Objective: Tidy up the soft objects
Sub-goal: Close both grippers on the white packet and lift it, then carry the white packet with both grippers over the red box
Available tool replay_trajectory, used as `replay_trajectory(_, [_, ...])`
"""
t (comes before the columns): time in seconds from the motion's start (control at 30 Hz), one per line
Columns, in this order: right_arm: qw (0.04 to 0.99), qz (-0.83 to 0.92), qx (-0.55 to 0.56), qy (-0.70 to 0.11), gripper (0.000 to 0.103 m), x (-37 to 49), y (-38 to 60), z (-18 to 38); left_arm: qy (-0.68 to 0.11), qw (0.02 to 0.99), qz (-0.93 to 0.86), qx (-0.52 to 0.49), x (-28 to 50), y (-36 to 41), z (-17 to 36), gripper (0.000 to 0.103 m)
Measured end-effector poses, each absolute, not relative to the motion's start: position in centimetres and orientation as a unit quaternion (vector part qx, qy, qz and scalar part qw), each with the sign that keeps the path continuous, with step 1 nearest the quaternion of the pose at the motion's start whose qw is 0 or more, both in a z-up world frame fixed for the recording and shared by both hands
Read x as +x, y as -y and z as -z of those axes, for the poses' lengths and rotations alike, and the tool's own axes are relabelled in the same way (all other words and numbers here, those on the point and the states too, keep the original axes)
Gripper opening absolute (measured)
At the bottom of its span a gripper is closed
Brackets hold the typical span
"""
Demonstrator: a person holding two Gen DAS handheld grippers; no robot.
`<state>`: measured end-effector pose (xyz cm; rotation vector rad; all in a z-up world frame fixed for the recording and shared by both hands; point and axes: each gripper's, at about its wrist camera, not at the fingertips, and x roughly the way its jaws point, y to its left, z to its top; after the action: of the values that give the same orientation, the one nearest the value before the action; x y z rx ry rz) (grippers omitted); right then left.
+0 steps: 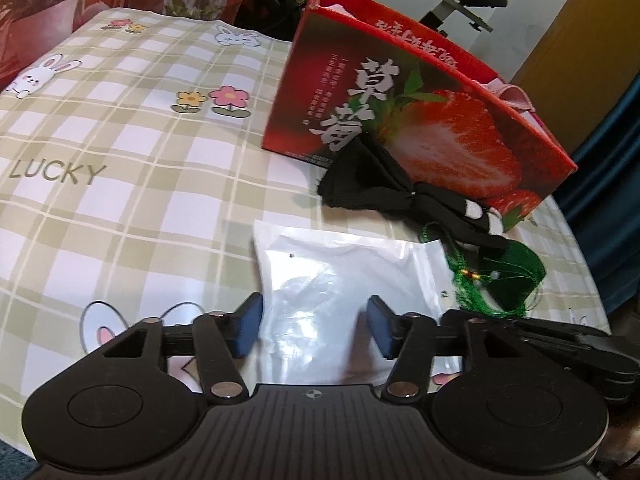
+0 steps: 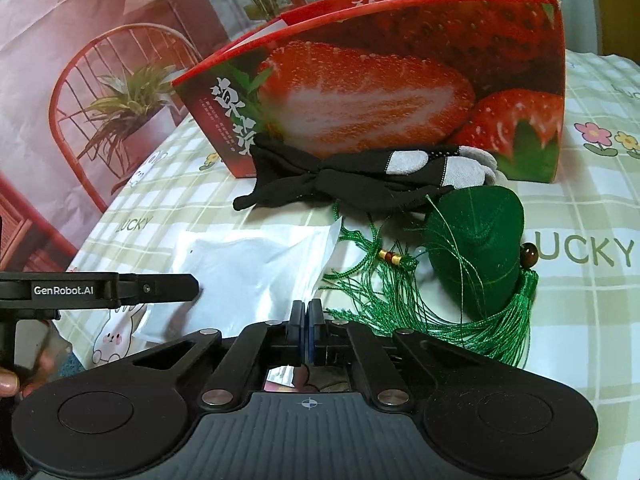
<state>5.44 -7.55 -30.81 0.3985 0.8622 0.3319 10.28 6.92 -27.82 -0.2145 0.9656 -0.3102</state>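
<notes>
Lying flat, white pouch (image 1: 340, 276), long axis toward strawberry box (image 1: 420, 120)

Left tool (image 1: 314, 330) points steeply down, its two blue pads (image 1: 249, 330) standing well apart with a clear gap between them. In the right wrist view its black finger reaches in level from the left edge. Right tool (image 2: 307, 334) also tilts downward, pads pressed flat together, whether anything is pinched between them cannot be told. Bottom-left of the right wrist view, a fingertip (image 2: 8, 382) of the person's hand shows at the edge.
</notes>
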Motion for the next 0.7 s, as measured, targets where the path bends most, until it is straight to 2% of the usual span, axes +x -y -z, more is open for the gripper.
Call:
replay_trajectory(0.03, [0.873, -0.164, 0.2, -0.413, 0.002, 5.4, 7.5, 31.0, -0.46, 0.869, 0.15, -0.102, 10.3, -6.8, 27.8, 0.063])
replay_trajectory(0.37, [0.889, -0.157, 0.19, -0.385, 0.002, 5.1, 7.5, 29.6, -0.428, 0.876, 0.176, -0.136, 10.3, -7.2, 26.5, 0.062])
replay_trajectory(0.43, [0.893, -0.167, 0.196, -0.369, 0.002, 5.0, 7.8, 28.7, -0.422, 0.872, 0.197, -0.149, 10.5, -7.2, 25.8, 0.055])
replay_trajectory(0.63, [0.909, -0.156, 0.179, -0.342, 0.002, 4.9, 8.2, 26.5, -0.39, 0.885, 0.219, -0.126, 10.8, -6.1, 23.2, 0.055])
replay_trajectory(0.7, [0.91, -0.15, 0.184, -0.339, 0.002, 4.8, 8.6, 26.2, -0.387, 0.884, 0.228, -0.128, 10.9, -6.0, 22.9, 0.049])
